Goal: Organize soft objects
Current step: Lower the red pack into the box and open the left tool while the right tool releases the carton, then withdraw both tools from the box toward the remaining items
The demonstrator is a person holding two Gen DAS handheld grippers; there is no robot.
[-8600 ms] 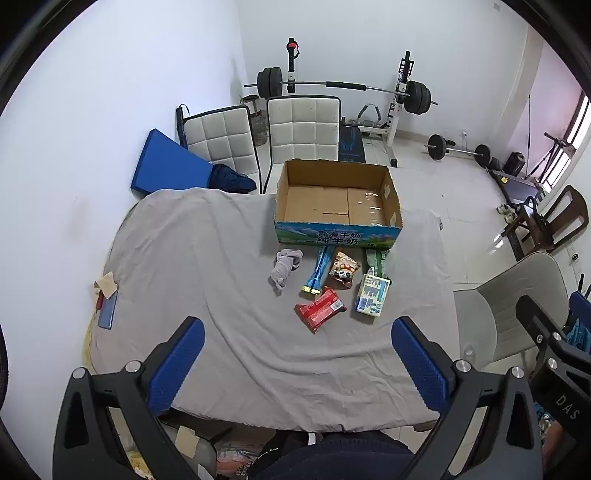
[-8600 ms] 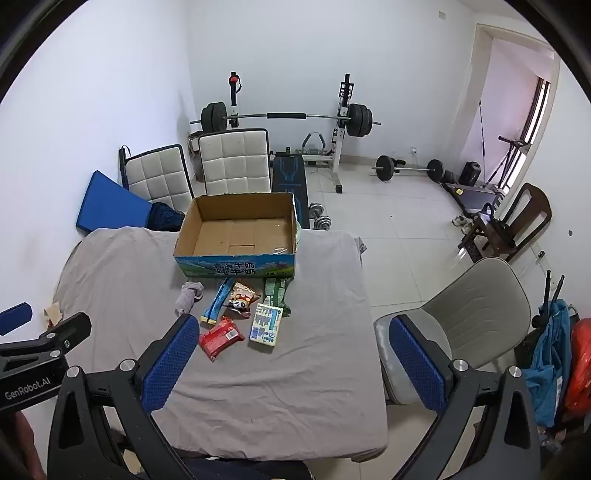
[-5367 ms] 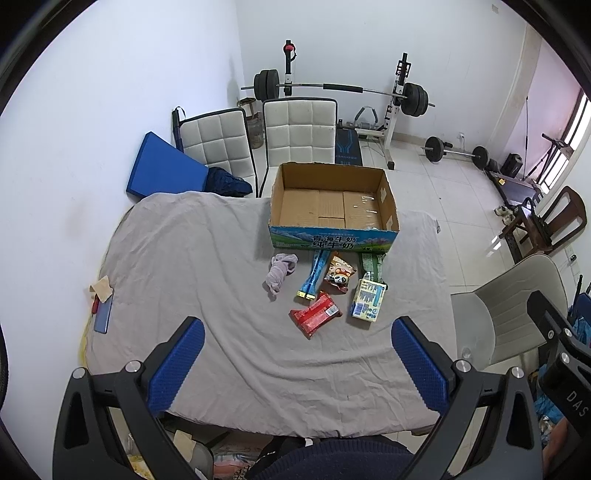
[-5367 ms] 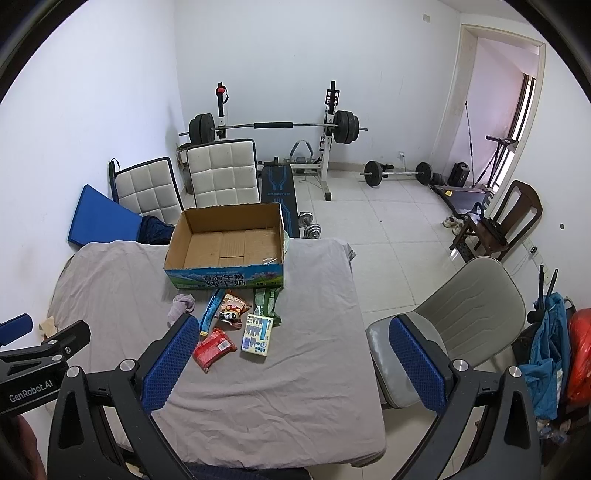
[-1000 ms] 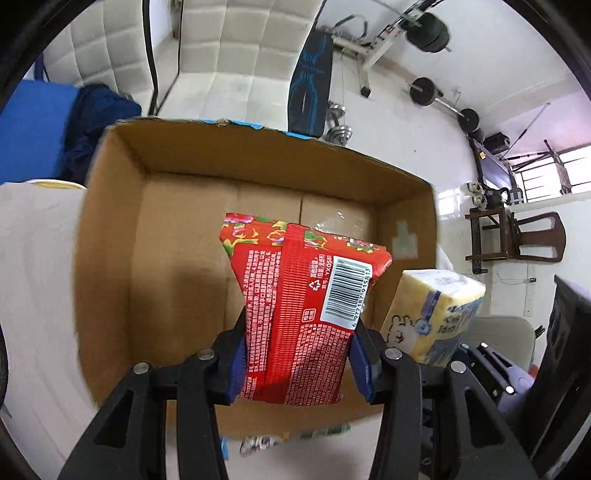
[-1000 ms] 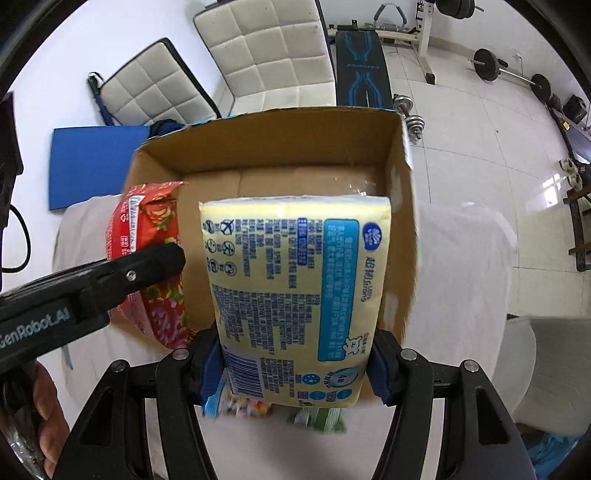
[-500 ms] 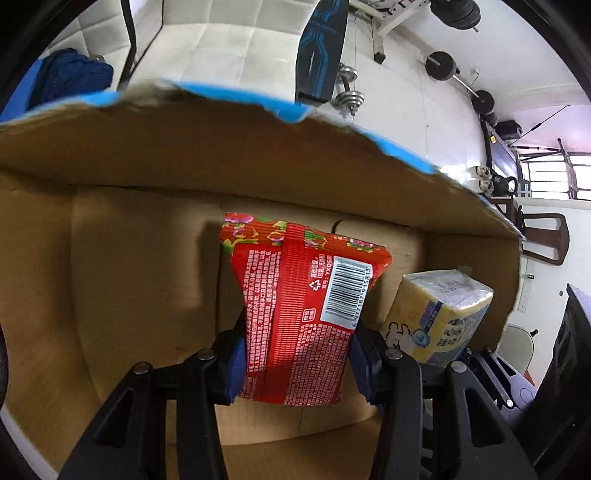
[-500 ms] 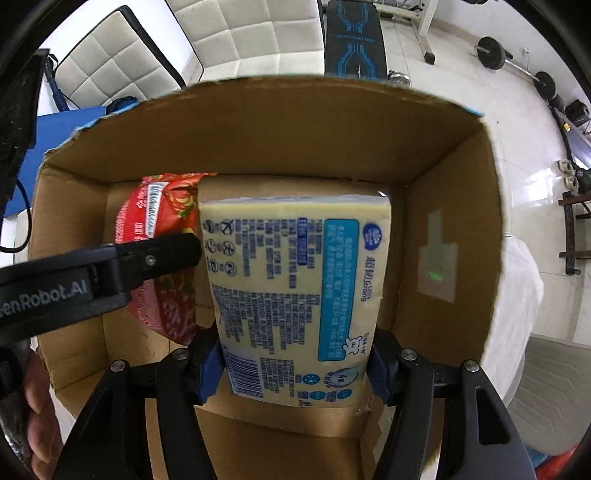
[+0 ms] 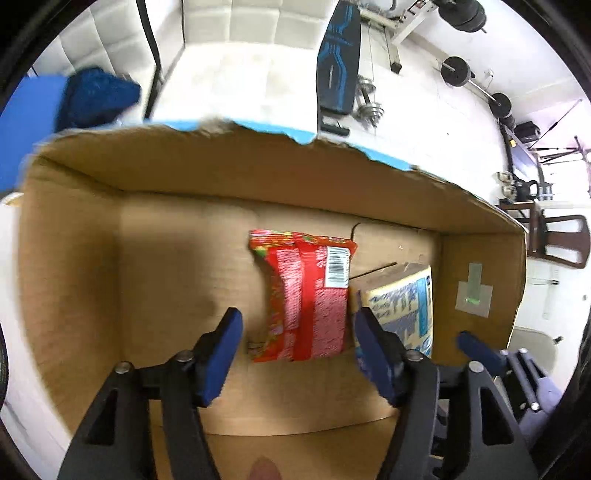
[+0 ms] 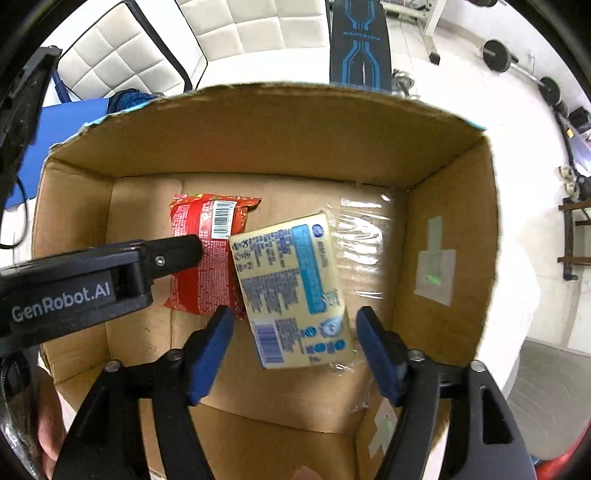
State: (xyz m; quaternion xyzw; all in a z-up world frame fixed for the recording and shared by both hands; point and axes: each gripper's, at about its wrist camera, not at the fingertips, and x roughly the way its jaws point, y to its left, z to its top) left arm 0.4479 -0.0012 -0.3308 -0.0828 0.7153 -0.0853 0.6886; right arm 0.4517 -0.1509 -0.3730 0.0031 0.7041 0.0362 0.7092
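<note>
**Two packs lying in the cardboard box, both grippers spread above**

Left gripper (image 9: 297, 345): blue fingers apart, gripping nothing, poised over a red snack packet (image 9: 306, 295) lying flat on the floor of the cardboard box (image 9: 258, 173). Right gripper (image 10: 295, 343): fingers likewise apart, straddling without touching a yellow tissue pack (image 10: 295, 288) with blue print, lying tilted. Both packs side by side, edges touching, the yellow one nearer the right wall. Beyond the box: white padded chairs (image 10: 258, 26) and a weight bench (image 10: 360, 44) on pale floor.
</note>
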